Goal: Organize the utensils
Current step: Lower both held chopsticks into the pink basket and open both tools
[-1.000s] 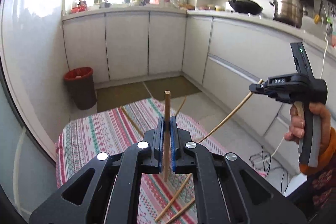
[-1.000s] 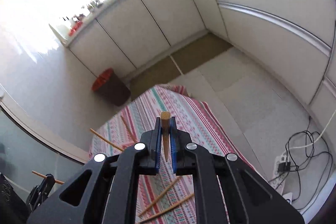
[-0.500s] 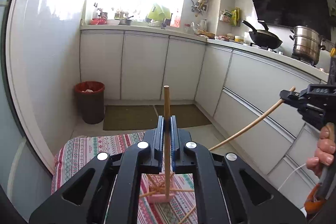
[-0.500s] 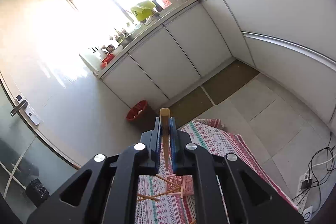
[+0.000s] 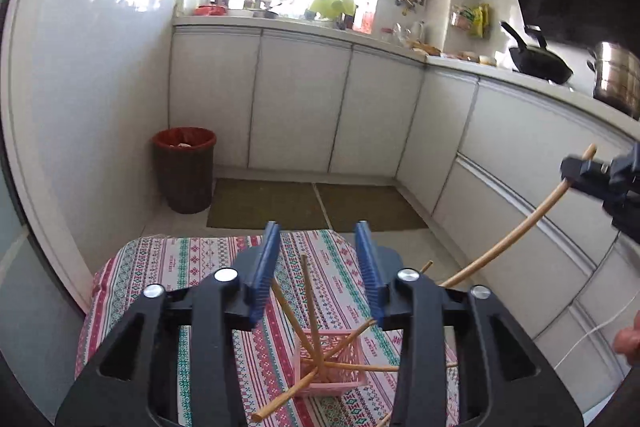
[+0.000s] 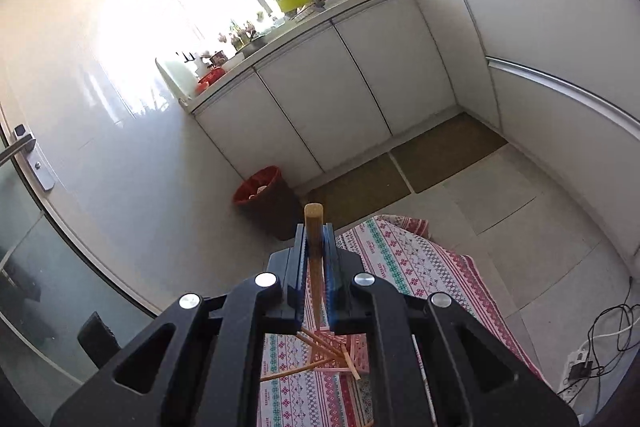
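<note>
The left gripper (image 5: 318, 259) has just let go: a second ago its blue pads were clamped on an upright chopstick, and now the jaws are opening with nothing pressed between them. That chopstick (image 5: 310, 301) now stands below the gap, leaning in the pink basket (image 5: 332, 367) at about 6 o'clock in the left wrist view, so this one looks delivered. The basket sits on the patterned tablecloth (image 5: 192, 267) and holds several thin, pale wooden sticks splayed out over its rim at loose angles, one poking out toward 7 o'clock. Further off, at 3 o'clock, the right gripper (image 6: 316, 251) is clenched on a second chopstick (image 6: 314, 247) whose tip slants down toward the basket; it probably goes in next. Beyond the table stand a red-rimmed bin (image 5: 184, 167) and white cabinets (image 5: 300, 99).
</note>
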The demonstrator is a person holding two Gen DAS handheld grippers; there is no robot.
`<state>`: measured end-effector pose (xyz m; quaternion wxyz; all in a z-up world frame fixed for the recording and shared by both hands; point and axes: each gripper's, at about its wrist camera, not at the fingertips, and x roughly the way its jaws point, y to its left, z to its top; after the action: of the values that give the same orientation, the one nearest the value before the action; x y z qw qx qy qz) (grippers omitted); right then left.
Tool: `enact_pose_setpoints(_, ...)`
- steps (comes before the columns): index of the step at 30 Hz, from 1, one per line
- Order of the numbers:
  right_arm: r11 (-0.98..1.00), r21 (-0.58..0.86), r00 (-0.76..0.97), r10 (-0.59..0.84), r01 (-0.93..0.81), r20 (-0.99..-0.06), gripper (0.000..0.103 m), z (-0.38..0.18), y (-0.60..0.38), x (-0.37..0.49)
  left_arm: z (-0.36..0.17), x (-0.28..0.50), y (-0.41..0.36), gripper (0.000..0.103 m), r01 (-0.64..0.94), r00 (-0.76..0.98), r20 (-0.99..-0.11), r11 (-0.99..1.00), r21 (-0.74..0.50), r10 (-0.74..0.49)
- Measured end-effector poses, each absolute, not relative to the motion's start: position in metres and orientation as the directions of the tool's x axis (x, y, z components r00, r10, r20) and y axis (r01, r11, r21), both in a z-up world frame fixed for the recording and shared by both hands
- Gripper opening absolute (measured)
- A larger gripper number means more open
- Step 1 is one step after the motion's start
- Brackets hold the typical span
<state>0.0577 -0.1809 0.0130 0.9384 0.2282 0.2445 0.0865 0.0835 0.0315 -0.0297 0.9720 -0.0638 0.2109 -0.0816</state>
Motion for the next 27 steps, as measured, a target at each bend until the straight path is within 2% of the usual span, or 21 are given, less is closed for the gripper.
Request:
enact_pose_setpoints(3, 0.889, 0.456, 0.858, 0.269, -0.046, -0.438, 0.008, 0.007, -0.175, 0.062, -0.02, 0.074, 0.043, 0.039, 0.089, 0.909, -0.387, 0.98, -0.177, -0.152)
enact_pose_setpoints(8, 0.903, 0.429, 0.854, 0.255, -0.042, -0.454, 0.008, 0.001, -0.167, 0.066, 0.001, 0.053, 0.067, 0.063, 0.012, 0.93, -0.355, 0.972, -0.234, -0.097)
enact_pose_setpoints(11, 0.908, 0.417, 0.849, 0.251, -0.039, -0.465, 0.008, -0.005, -0.163, 0.069, 0.015, 0.041, 0.082, 0.07, -0.002, 0.944, -0.317, 0.958, -0.287, -0.093)
enact_pose_setpoints(18, 0.919, 0.391, 0.839, 0.247, -0.045, -0.485, 0.008, -0.024, -0.144, 0.079, 0.019, 0.038, 0.083, 0.073, 0.003, 0.943, -0.32, 0.96, -0.279, -0.096)
enact_pose_setpoints(20, 0.917, 0.392, 0.825, 0.276, -0.073, -0.493, 0.013, -0.032, -0.137, 0.085, 0.014, 0.042, 0.08, 0.073, -0.001, 0.936, -0.339, 0.963, -0.269, -0.094)
enact_pose_setpoints(22, 0.916, 0.393, 0.812, 0.288, -0.08, -0.507, 0.044, -0.038, -0.134, 0.089, 0.01, 0.044, 0.078, 0.073, -0.001, 0.929, -0.358, 0.966, -0.26, -0.095)
enact_pose_setpoints(23, 0.91, 0.408, 0.821, 0.285, -0.07, -0.495, 0.065, -0.039, -0.137, 0.089, 0.009, 0.046, 0.077, 0.073, 0.0, 0.927, -0.363, 0.967, -0.256, -0.096)
enact_pose_setpoints(24, 0.906, 0.419, 0.829, 0.279, -0.06, -0.484, 0.068, -0.039, -0.14, 0.087, 0.008, 0.046, 0.075, 0.073, 0.005, 0.925, -0.368, 0.969, -0.249, -0.099)
enact_pose_setpoints(27, 0.904, 0.425, 0.838, 0.268, -0.047, -0.476, 0.07, -0.035, -0.147, 0.084, 0.005, 0.047, 0.071, 0.073, 0.017, 0.917, -0.385, 0.973, -0.229, -0.106)
